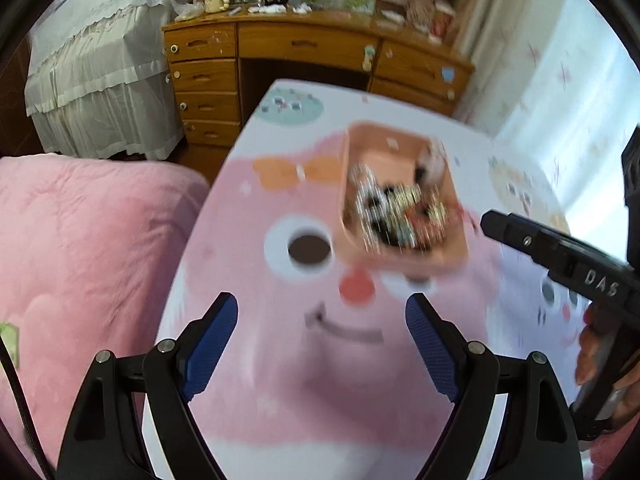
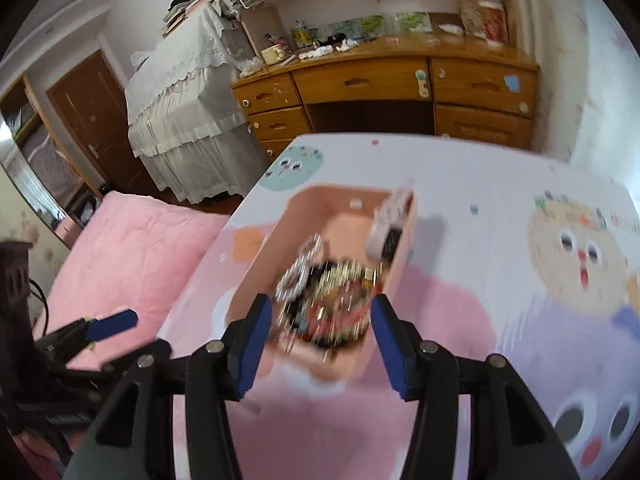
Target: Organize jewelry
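Note:
A peach tray [image 1: 400, 148] [image 2: 264, 256] sits on a cartoon-printed table [image 1: 280, 360] [image 2: 500, 220]. It holds a blurred heap of jewelry [image 1: 396, 212] [image 2: 328, 300]: silvery, gold, black and red pieces. A pale item [image 2: 390, 224] leans on the tray's right wall. My left gripper [image 1: 322, 316] is open and empty, short of the tray. My right gripper [image 2: 322, 316] is open and empty, its fingers straddling the tray's near end. The right gripper's finger [image 1: 520, 236] shows at the right in the left wrist view. A left fingertip [image 2: 116, 322] shows in the right wrist view.
A pink quilt [image 1: 80, 248] [image 2: 120, 248] lies left of the table. A wooden desk with drawers [image 1: 304, 48] [image 2: 380, 84] stands behind, its top cluttered. A white lace-covered piece of furniture [image 1: 96, 60] [image 2: 180, 100] is at the far left.

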The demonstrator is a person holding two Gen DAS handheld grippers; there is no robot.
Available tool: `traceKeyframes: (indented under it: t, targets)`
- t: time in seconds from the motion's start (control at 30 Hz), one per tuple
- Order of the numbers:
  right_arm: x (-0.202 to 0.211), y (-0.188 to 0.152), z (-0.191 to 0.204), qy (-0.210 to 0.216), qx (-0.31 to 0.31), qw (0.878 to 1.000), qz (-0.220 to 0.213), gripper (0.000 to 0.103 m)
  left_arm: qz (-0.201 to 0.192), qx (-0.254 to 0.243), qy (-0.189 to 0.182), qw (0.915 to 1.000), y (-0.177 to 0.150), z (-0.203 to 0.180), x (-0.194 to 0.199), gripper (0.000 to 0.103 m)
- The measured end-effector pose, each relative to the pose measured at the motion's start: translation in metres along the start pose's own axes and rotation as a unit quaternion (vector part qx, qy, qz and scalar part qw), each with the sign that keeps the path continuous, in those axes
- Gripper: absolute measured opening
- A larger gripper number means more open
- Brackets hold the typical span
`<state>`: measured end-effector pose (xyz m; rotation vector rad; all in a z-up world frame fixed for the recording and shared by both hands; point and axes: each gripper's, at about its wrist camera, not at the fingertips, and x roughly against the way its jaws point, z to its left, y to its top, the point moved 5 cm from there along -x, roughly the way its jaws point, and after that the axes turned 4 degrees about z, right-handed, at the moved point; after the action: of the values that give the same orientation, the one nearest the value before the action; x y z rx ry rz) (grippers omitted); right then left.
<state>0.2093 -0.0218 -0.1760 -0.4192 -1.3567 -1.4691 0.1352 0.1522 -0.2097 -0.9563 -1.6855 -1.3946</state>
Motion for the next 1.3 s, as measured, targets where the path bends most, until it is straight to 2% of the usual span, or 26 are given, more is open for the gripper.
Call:
traceKeyframes:
  t: [0.03,0.1,0.17,0.23,0.3,0.37,0.43,0.5,0.53,0.6,0.63,0.7,0.77,0.83,0.9,0.97,1.03,1.13,1.3]
  targets:
    - [0.008,-0.010,0.000,-0.002,-0.006,1.000,0.003,0.052,0.006,-0.002,-0.001,1.0000,-0.010,-0.006,0.007,0.085]
    - [0.028,-0.037,-0.002,-0.013,-0.026,0.999,0.017,0.060,0.021,-0.003,-0.008,0.9997,-0.032,-0.022,0.023,0.085]
    - [0.048,-0.063,-0.005,-0.022,-0.042,0.999,0.025,0.073,0.038,-0.006,-0.018,0.9991,-0.050,-0.038,0.037,0.085]
    - [0.074,-0.095,-0.010,-0.035,-0.058,0.997,0.037,0.078,0.061,-0.005,-0.029,0.9977,-0.068,-0.051,0.045,0.085]
    - [0.098,-0.128,-0.018,-0.064,-0.068,0.994,0.060,0.085,0.100,-0.009,-0.050,0.9937,-0.091,-0.071,0.053,0.085]
    - [0.122,-0.160,-0.026,-0.098,-0.080,0.988,0.085,0.090,0.117,-0.028,-0.054,0.9913,-0.109,-0.091,0.063,0.085]
    - [0.141,-0.182,-0.030,-0.108,-0.090,0.985,0.105,0.091,0.109,-0.060,-0.034,0.9917,-0.116,-0.108,0.079,0.085]
    - [0.166,-0.204,-0.035,-0.118,-0.132,0.976,0.123,0.091,0.087,-0.091,-0.012,0.9920,-0.115,-0.123,0.097,0.086]
    - [0.177,-0.212,-0.036,-0.109,-0.161,0.973,0.123,0.091,0.073,-0.104,0.000,0.9919,-0.113,-0.130,0.108,0.087]
    - [0.193,-0.216,-0.035,-0.077,-0.200,0.970,0.116,0.092,0.041,-0.120,0.015,0.9918,-0.103,-0.142,0.134,0.101]
    - [0.202,-0.212,-0.031,-0.073,-0.196,0.972,0.105,0.092,0.025,-0.121,0.013,0.9923,-0.097,-0.147,0.145,0.102]
    - [0.219,-0.198,-0.024,-0.098,-0.166,0.978,0.080,0.092,0.000,-0.121,0.010,0.9926,-0.088,-0.155,0.163,0.102]
    - [0.232,-0.187,-0.015,-0.094,-0.160,0.981,0.063,0.092,-0.013,-0.117,0.014,0.9929,-0.083,-0.159,0.175,0.102]
    - [0.239,-0.181,-0.006,-0.103,-0.148,0.982,0.060,0.093,-0.007,-0.108,0.004,0.9941,-0.080,-0.159,0.181,0.102]
    - [0.249,-0.177,0.004,-0.112,-0.124,0.985,0.035,0.093,-0.001,-0.096,0.000,0.9953,-0.080,-0.158,0.181,0.102]
    - [0.257,-0.175,0.011,-0.146,-0.103,0.984,0.017,0.093,-0.012,-0.088,0.012,0.9960,-0.082,-0.154,0.186,0.102]
    - [0.261,-0.174,0.016,-0.149,-0.091,0.985,0.006,0.093,-0.027,-0.080,0.028,0.9960,-0.083,-0.150,0.193,0.102]
    - [0.268,-0.176,0.013,-0.150,-0.096,0.984,-0.008,0.099,-0.037,-0.074,0.038,0.9958,-0.085,-0.144,0.197,0.102]
    - [0.280,-0.177,0.002,-0.145,-0.129,0.980,-0.036,0.099,-0.043,-0.089,0.055,0.9936,-0.091,-0.144,0.199,0.102]
